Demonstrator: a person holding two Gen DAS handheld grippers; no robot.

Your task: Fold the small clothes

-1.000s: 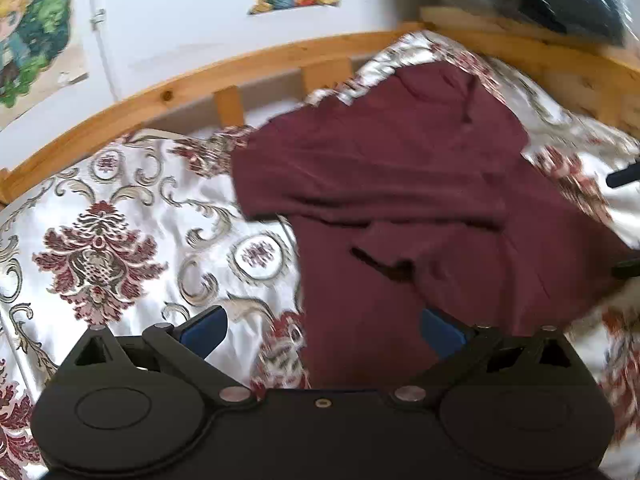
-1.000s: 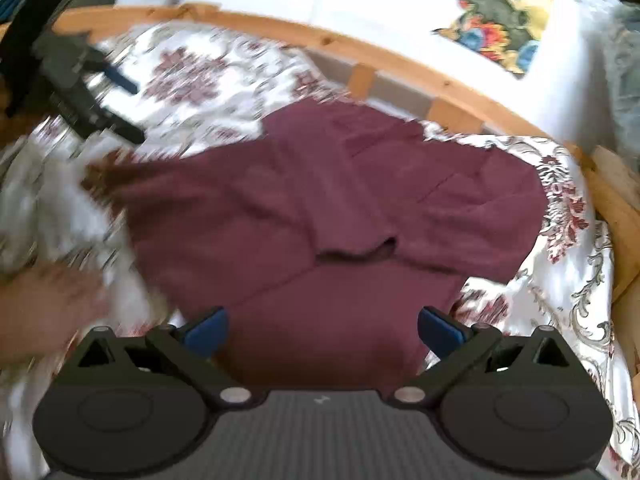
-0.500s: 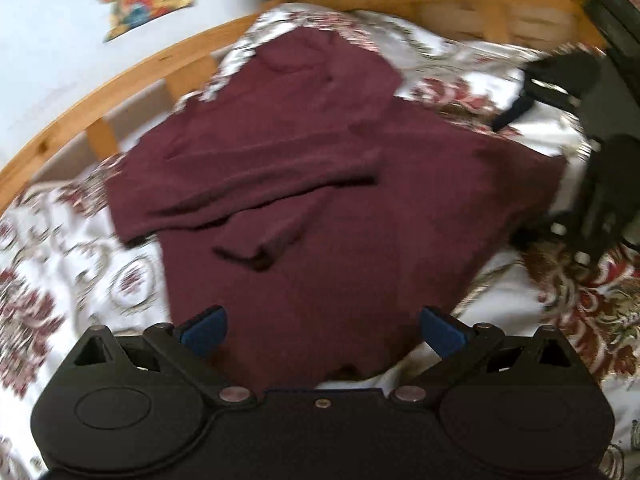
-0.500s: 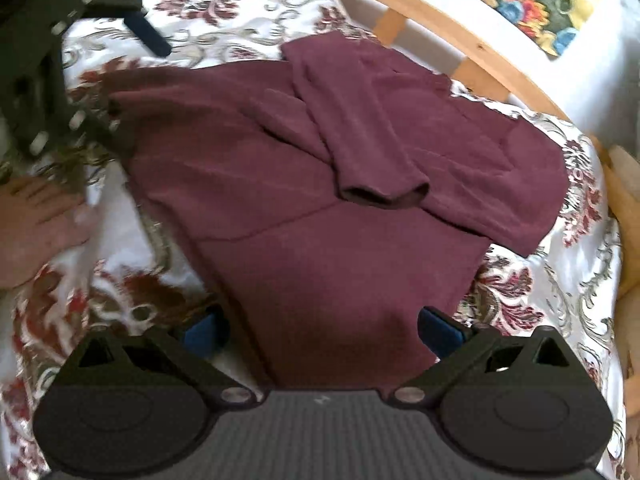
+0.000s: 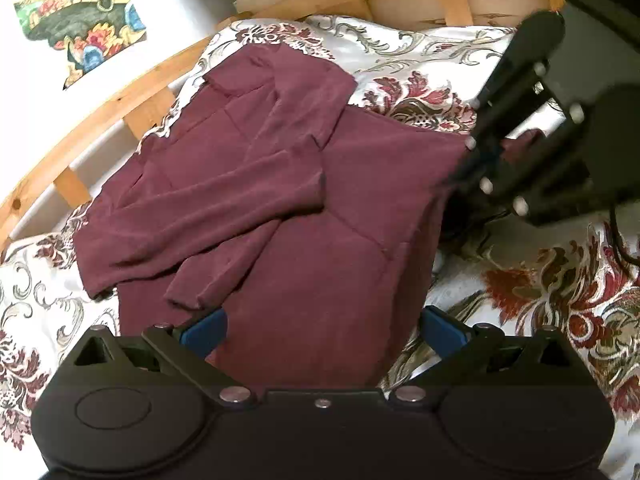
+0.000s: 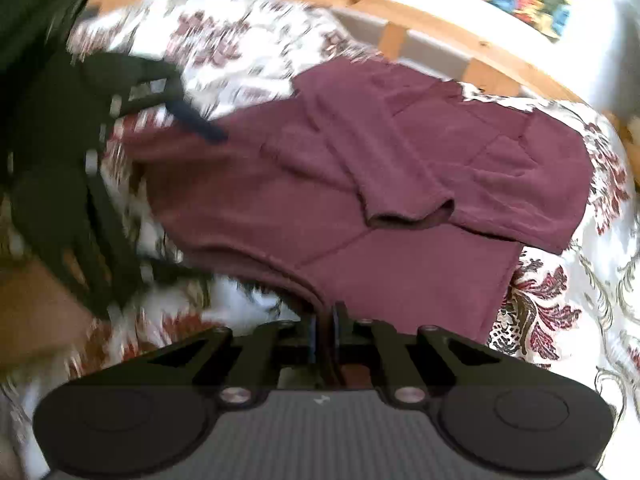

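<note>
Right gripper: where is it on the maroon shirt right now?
The right gripper is shut on the maroon long-sleeved shirt's near hem edge, low centre in the right wrist view, over the floral satin bedspread; the open left gripper hovers at another edge.

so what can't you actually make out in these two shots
- Left wrist view: the near hem of the maroon shirt is hidden behind the left tongs.
- Left wrist view: the right tongs cover the shirt's far corner.
- Right wrist view: the left tongs are motion-blurred.
- Right wrist view: the right tongs hide the pinched shirt edge.
</note>
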